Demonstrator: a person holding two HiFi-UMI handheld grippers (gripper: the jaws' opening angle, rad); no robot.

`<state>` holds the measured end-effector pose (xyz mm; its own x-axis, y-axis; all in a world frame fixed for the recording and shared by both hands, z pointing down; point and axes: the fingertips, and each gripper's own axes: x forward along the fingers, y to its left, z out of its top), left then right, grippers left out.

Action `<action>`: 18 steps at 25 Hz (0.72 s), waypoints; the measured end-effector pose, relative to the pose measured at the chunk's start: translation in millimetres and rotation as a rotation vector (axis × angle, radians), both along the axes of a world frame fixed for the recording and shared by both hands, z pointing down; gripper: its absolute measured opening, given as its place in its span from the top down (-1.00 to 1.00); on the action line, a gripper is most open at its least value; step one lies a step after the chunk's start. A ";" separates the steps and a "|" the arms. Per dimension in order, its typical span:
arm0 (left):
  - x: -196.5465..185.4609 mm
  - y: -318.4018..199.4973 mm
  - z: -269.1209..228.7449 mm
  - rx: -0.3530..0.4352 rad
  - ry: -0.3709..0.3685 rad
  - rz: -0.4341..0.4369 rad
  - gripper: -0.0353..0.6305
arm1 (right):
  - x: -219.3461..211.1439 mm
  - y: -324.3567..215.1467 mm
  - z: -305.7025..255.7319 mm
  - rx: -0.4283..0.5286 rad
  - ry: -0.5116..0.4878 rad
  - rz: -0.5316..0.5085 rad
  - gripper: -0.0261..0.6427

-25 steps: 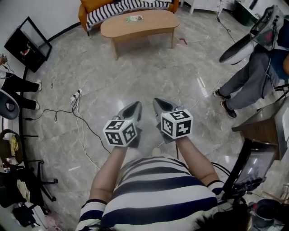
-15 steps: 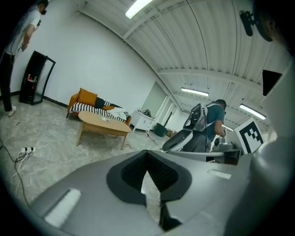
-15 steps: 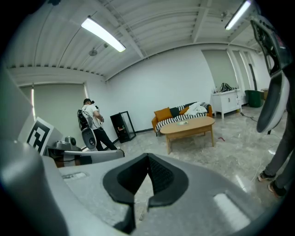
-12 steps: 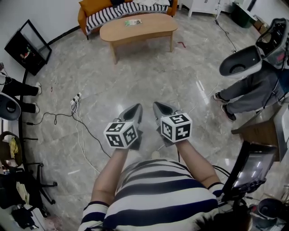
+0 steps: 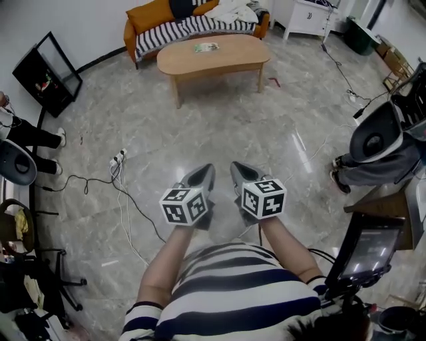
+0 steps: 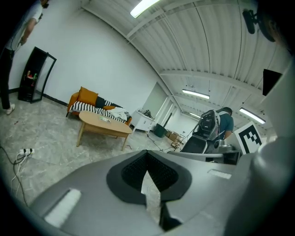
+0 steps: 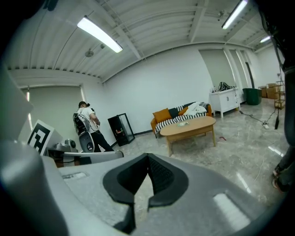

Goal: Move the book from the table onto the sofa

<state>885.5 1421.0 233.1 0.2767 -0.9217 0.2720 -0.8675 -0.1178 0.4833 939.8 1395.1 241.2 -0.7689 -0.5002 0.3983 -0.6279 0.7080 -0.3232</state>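
A thin book with a green cover lies on the oval wooden coffee table at the far end of the room. Behind it stands an orange sofa with a striped cover and a white cloth. The table and sofa are small in the left gripper view; the right gripper view has table, book and sofa. My left gripper and right gripper are held side by side over the marble floor, far from the table. Both are shut with nothing between them.
A power strip and cables trail across the floor at left. A black screen leans on the left wall. A seated person and a grey machine are at right. A white cabinet stands beside the sofa.
The view has moved closer to the coffee table and sofa, and more of the sofa shows. Both grippers stay shut and side by side.
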 end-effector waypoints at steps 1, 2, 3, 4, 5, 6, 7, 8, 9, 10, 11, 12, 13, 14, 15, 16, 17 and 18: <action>-3.4 -3.2 -1.9 0.005 -0.001 0.007 0.90 | -4.4 -5.0 -2.1 0.003 0.002 0.003 0.94; -6.7 -6.4 -3.5 0.011 -0.003 0.015 0.90 | -8.9 -9.5 -3.3 0.007 0.005 0.005 0.94; -10.3 -9.3 -4.4 0.017 -0.005 0.024 0.90 | -13.8 -12.7 -3.9 0.012 0.009 0.004 0.94; -14.7 -11.8 -4.7 0.021 -0.007 0.030 0.90 | -19.1 -14.6 -4.3 0.018 0.013 0.002 0.94; -19.9 -14.1 -4.7 0.025 -0.010 0.034 0.90 | -24.7 -15.8 -4.7 0.024 0.016 -0.002 0.94; -25.5 -16.4 -5.1 0.027 -0.013 0.036 0.90 | -30.1 -16.7 -5.4 0.031 0.019 -0.004 0.94; -31.2 -18.7 -6.2 0.030 -0.016 0.037 0.90 | -35.2 -17.7 -6.4 0.036 0.022 -0.006 0.94; -36.8 -21.3 -7.8 0.033 -0.019 0.037 0.90 | -40.0 -19.2 -7.5 0.040 0.024 -0.007 0.94; -42.2 -23.8 -9.8 0.037 -0.021 0.037 0.90 | -44.7 -21.0 -8.5 0.042 0.026 -0.007 0.94; -47.1 -25.9 -11.6 0.041 -0.023 0.039 0.90 | -49.5 -22.8 -9.4 0.043 0.027 -0.005 0.94; -51.4 -27.5 -13.0 0.044 -0.027 0.044 0.90 | -54.1 -24.3 -10.2 0.044 0.027 -0.002 0.94; -54.8 -28.6 -13.8 0.045 -0.030 0.051 0.90 | -58.5 -25.5 -11.2 0.045 0.027 0.000 0.94; -57.6 -29.7 -14.3 0.046 -0.032 0.059 0.90 | -62.5 -26.5 -12.5 0.047 0.028 0.002 0.94; -60.1 -31.0 -14.9 0.047 -0.032 0.065 0.90 | -66.2 -27.8 -14.4 0.050 0.030 0.003 0.94; -62.7 -32.6 -16.0 0.047 -0.031 0.069 0.90 | -69.6 -29.4 -16.9 0.053 0.030 0.005 0.94; -65.1 -34.2 -17.6 0.047 -0.030 0.072 0.90 | -72.6 -31.1 -19.5 0.055 0.030 0.007 0.94; -67.4 -35.4 -19.1 0.047 -0.029 0.076 0.90 | -75.1 -32.5 -21.7 0.056 0.030 0.012 0.94; -69.4 -35.8 -19.8 0.046 -0.027 0.081 0.90 | -77.2 -32.9 -22.6 0.055 0.030 0.018 0.94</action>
